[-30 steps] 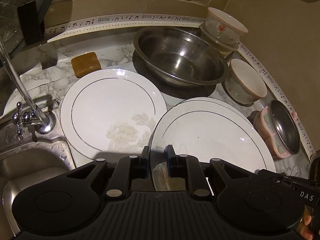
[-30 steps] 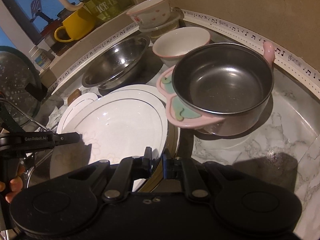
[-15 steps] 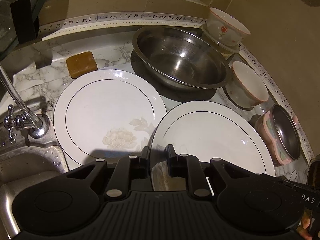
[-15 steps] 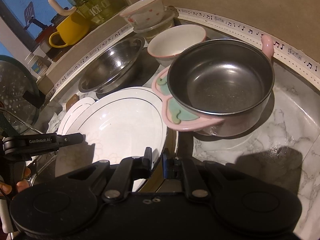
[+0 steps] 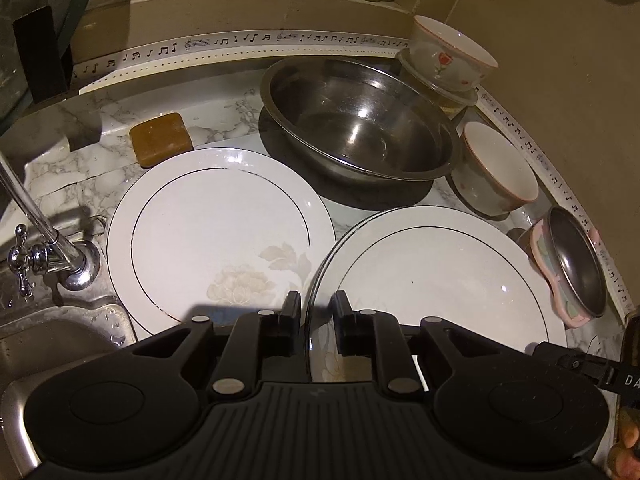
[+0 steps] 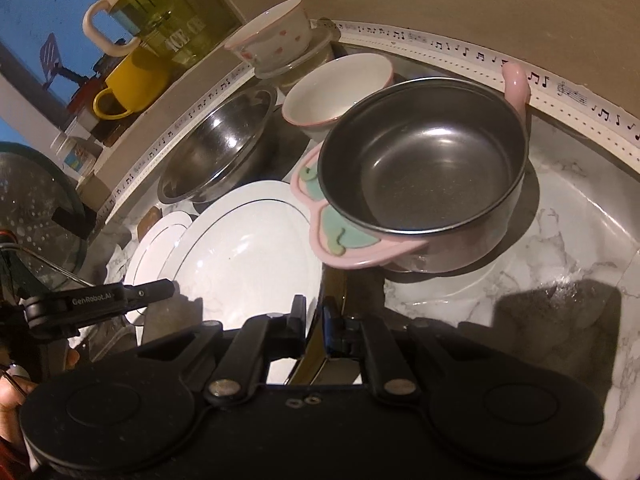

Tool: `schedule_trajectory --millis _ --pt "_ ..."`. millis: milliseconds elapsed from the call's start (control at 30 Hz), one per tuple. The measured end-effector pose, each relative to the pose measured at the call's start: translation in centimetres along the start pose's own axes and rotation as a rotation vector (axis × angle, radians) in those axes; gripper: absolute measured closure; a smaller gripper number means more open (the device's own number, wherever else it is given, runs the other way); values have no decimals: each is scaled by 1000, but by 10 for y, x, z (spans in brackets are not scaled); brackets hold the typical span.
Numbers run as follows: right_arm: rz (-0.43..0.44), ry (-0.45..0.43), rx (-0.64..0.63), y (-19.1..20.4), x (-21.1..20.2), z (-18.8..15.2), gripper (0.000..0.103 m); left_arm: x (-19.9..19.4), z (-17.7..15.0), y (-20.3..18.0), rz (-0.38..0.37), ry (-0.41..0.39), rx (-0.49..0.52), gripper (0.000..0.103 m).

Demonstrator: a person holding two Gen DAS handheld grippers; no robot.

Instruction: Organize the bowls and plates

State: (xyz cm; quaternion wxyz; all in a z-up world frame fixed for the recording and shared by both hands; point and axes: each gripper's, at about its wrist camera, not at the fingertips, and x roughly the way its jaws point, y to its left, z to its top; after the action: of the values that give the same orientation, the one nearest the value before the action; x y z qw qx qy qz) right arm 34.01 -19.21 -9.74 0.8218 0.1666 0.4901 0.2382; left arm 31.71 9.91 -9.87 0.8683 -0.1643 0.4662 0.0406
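Plate (image 5: 440, 276), white with thin dark ring, pale flower print.

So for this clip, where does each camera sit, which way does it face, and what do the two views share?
Left wrist: on the left gripper, facing the back ledge over the held plate; part of a hand shows.
Right wrist: on the right gripper, facing the pink-handled steel bowl; the left gripper shows.
Shared: both plates, the large steel bowl and the pink-handled bowl.
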Motion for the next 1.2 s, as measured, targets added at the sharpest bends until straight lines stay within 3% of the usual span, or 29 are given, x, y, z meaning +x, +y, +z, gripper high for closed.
schedule_trajectory --millis 267,633,1000,1100,1167,1200 --pt "-19 20 14 3 0 2 94 1 -4 -9 38 -15 60 87" --pt "-69 67 -22 18 -3 8 84 0 -7 -11 56 -33 67 87" --pt "-82 51 -67 18 -14 14 83 0 -6 -10 49 -21 51 87" --pt "-83 49 -74 18 -18 11 75 -6 -5 -5 48 -24 33 87" --pt "-79 48 -80 16 -21 7 56 -12 -4 1 41 -32 11 87" --pt "-75 45 -82 15 -22 5 55 -15 -3 5 28 -28 -9 87"
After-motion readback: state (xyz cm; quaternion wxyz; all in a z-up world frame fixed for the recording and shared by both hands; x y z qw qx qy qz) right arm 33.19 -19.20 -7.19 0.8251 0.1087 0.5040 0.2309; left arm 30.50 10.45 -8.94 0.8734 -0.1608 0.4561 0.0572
